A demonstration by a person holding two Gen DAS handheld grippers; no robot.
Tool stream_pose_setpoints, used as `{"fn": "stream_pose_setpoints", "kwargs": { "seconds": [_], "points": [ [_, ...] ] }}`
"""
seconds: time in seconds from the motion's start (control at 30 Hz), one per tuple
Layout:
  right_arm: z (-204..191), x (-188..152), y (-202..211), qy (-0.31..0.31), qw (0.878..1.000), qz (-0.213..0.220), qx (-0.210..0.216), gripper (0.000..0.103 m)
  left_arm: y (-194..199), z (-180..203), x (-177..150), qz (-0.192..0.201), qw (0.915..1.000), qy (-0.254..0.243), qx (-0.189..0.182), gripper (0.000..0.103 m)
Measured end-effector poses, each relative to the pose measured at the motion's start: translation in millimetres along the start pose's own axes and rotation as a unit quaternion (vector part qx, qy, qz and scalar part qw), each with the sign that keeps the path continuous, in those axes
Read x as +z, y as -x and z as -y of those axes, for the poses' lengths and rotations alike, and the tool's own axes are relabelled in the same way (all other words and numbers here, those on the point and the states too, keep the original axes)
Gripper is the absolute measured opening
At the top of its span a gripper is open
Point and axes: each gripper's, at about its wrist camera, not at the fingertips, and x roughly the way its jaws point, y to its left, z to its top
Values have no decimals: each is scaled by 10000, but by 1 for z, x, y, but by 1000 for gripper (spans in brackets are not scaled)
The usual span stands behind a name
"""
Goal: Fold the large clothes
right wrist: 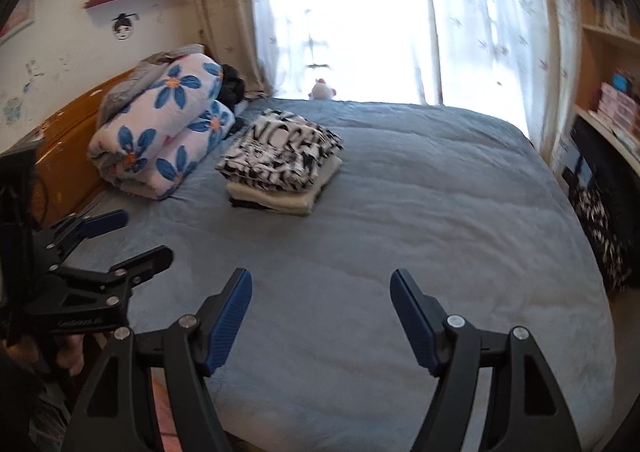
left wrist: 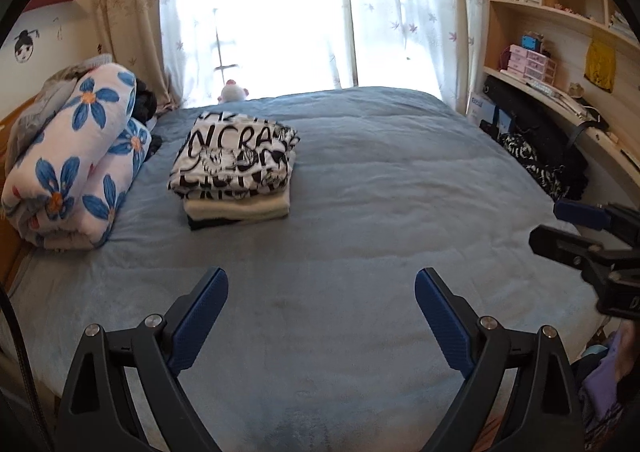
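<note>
A stack of folded clothes [left wrist: 236, 167] [right wrist: 284, 163] lies on the blue bed cover [left wrist: 380, 191] [right wrist: 400, 211], far from both grippers; the top piece is white with black lettering. My left gripper [left wrist: 321, 280] [right wrist: 148, 234] hovers open over the near part of the bed with nothing between its blue pads. My right gripper [right wrist: 321, 278] [left wrist: 546, 223] is beside it on the right, also open and holding nothing. A black-and-white patterned garment [left wrist: 532, 167] [right wrist: 600, 236] lies heaped off the bed's right side.
A rolled floral quilt [left wrist: 76, 155] [right wrist: 160, 139] lies along the bed's left side by the wooden headboard [right wrist: 68, 131]. A plush toy [left wrist: 232, 91] sits at the far edge under the curtained window. Bookshelves [left wrist: 552, 11] and a curved ledge line the right wall.
</note>
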Motion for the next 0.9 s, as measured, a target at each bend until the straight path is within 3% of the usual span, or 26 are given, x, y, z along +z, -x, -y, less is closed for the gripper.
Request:
{"fn": "stream_pose_setpoints", "kwargs": {
  "seconds": [0.1,0.23,0.33,0.43,0.6,0.9],
  "points": [
    [6,-32,-27,-182,9990,-24,-407,72,-21,4,-23,-15,9998,152,149,94],
    [12,-64,-50,-406,9966,-35,-715,90,-47,4,-50,-117,9984,473,290,94],
    [13,-80,-61,-504,9950,-60,-861,93,-67,5,-64,-294,9971,626,327,94],
    [15,-88,-63,-655,9934,12,-939,103,-82,9,-77,-441,9958,722,356,95],
    [23,-93,-62,-997,9891,65,-1086,103,-97,13,-91,-647,9939,845,276,96],
    [19,-102,-72,-811,9882,-78,-1294,103,-98,23,-97,-691,9946,732,268,97]
  ]
}}
